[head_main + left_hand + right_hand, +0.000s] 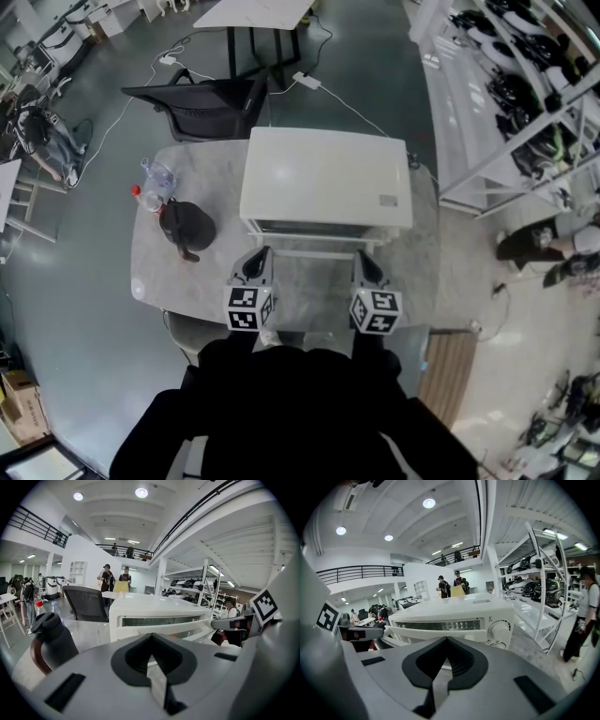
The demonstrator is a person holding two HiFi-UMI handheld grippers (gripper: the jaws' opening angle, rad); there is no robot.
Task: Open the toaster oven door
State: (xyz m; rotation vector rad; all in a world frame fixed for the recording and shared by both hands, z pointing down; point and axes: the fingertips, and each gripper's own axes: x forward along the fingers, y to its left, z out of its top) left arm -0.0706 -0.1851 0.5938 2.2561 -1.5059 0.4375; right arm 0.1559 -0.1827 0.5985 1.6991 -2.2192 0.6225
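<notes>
The white toaster oven [326,178] stands on the grey marble table [164,272], its front facing me. Its door looks closed, with a white bar handle [314,252] across the front and a dark glass strip above it. My left gripper [258,256] points at the handle's left end and my right gripper [364,259] at its right end, both just short of it. Both are shut on nothing. The left gripper view has the handle [164,628] straight beyond the closed jaws [151,660]. Past the closed jaws [443,665] in the right gripper view are the handle [440,633] and a knob [500,631].
A black jug [186,227] and a water bottle [153,178] stand on the table left of the oven. A dark office chair [202,103] sits behind the table. White shelving [506,103] runs along the right. People stand far back in the hall.
</notes>
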